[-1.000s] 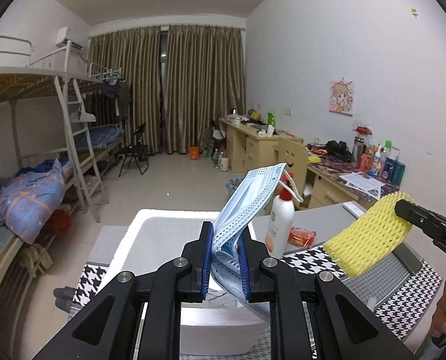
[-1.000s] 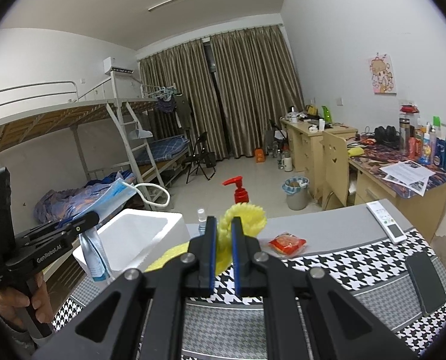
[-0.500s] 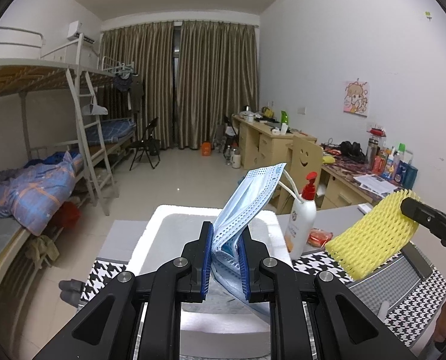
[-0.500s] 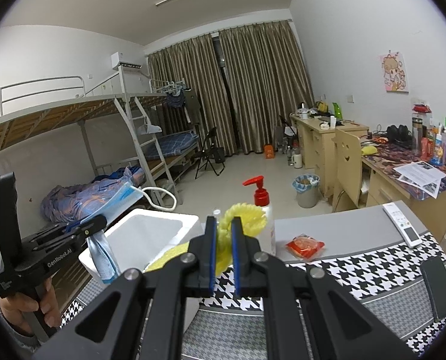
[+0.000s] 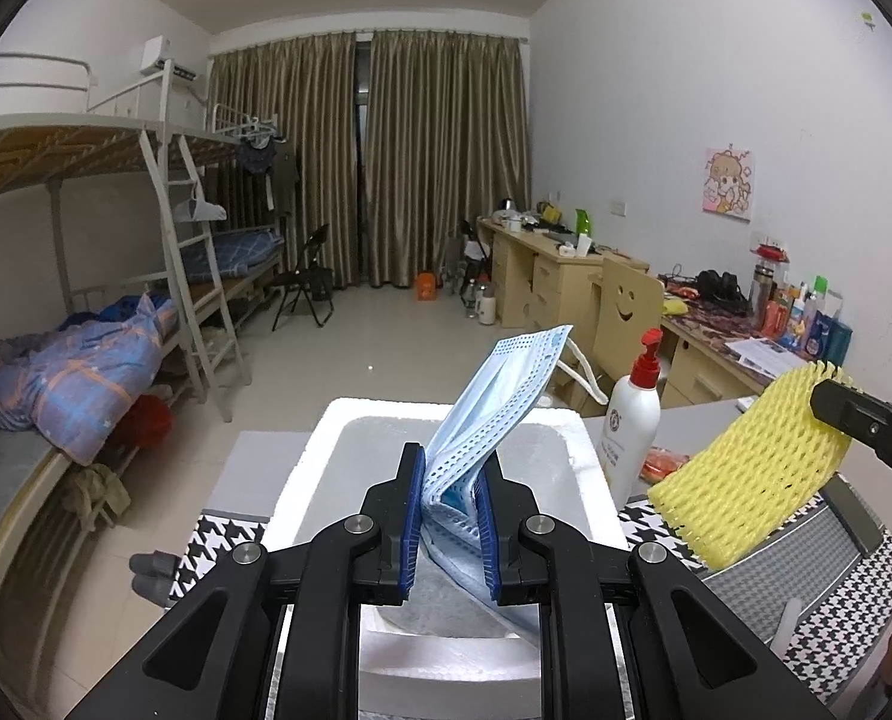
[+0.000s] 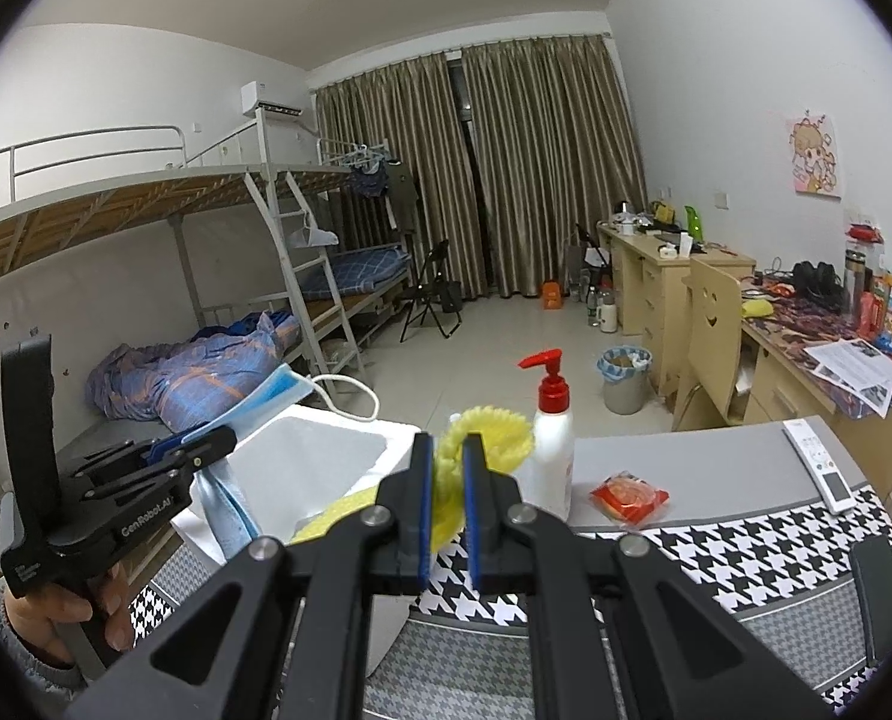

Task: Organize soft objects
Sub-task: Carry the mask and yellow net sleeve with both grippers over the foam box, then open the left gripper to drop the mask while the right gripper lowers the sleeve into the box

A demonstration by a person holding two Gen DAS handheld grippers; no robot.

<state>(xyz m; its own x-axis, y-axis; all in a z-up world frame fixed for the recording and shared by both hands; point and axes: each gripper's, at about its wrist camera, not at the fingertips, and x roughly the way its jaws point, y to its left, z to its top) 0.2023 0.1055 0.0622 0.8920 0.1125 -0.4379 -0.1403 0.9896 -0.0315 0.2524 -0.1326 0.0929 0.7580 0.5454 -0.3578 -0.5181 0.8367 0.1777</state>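
Note:
My left gripper (image 5: 449, 516) is shut on a folded blue face mask (image 5: 499, 384) and holds it above the open white foam box (image 5: 338, 456). The mask's ear loop hangs to the right. My right gripper (image 6: 446, 504) is shut on a yellow foam fruit net (image 6: 493, 429), held above the table beside the box (image 6: 326, 462). The net also shows in the left wrist view (image 5: 751, 474), and the left gripper with the mask shows in the right wrist view (image 6: 206, 444).
A white pump bottle with a red top (image 6: 553, 450) stands right of the box. A red snack packet (image 6: 628, 498), a white remote (image 6: 817, 468) and a dark phone (image 6: 877, 576) lie on the houndstooth table cloth (image 6: 715, 564). Bunk beds are at left, desks at right.
Both grippers have shifted left toward the foam box with their loads still held. The box now sits more centrally under the mask, and the pump bottle appears further right.

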